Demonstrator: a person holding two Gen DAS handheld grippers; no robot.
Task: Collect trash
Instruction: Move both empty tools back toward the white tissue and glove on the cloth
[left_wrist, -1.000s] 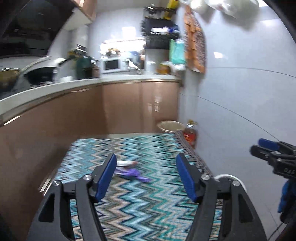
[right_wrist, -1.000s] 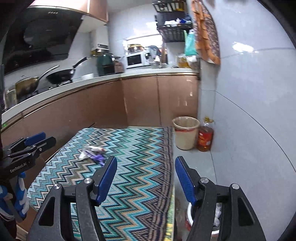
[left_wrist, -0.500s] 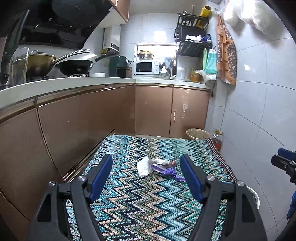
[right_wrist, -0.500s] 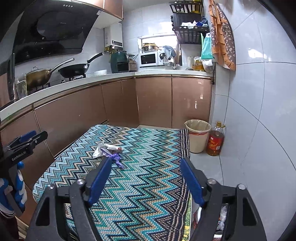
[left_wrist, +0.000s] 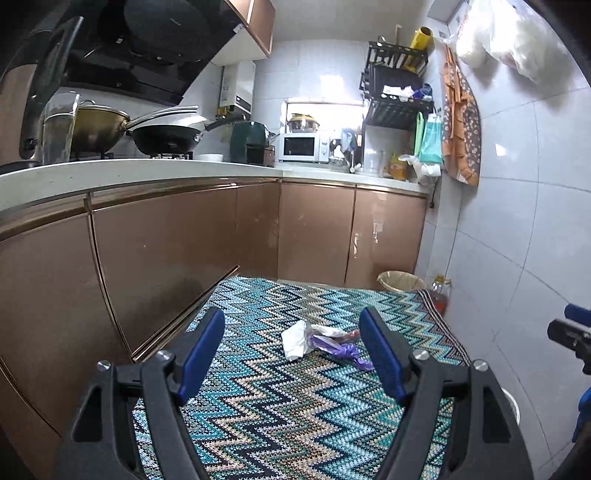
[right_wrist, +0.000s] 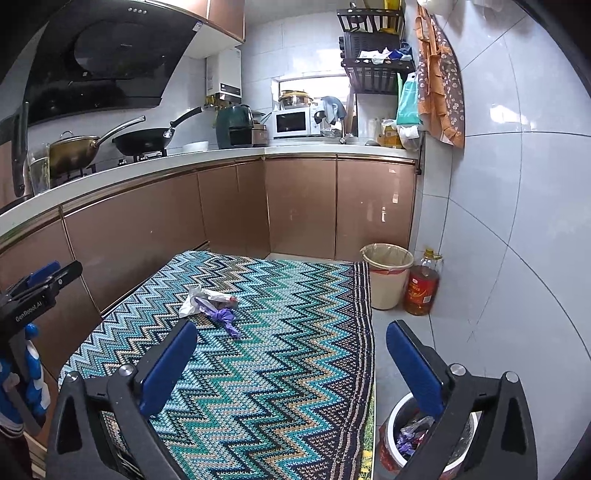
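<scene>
A small heap of trash lies on the zigzag cloth (left_wrist: 280, 417): a crumpled white wrapper (left_wrist: 295, 341), a purple bag scrap (left_wrist: 341, 349) and a reddish bit. In the right wrist view the same heap (right_wrist: 212, 304) sits left of centre on the cloth (right_wrist: 295, 369). My left gripper (left_wrist: 291, 349) is open, short of the heap, with nothing between its blue pads. My right gripper (right_wrist: 291, 365) hangs over the cloth's right edge; its jaws are opening wide and hold nothing. A small bin (right_wrist: 424, 443) with purple and clear scraps stands below the right finger.
Brown cabinets (right_wrist: 303, 206) with a white counter run along the left and back. A beige lined waste bin (right_wrist: 386, 275) and an oil bottle (right_wrist: 421, 286) stand on the floor by the tiled right wall. Each gripper shows at the edge of the other's view.
The left gripper swung and levelled, so the trash heap now sits between its fingertips in view. The right gripper's jaws spread much wider; the hand barely shifted.
</scene>
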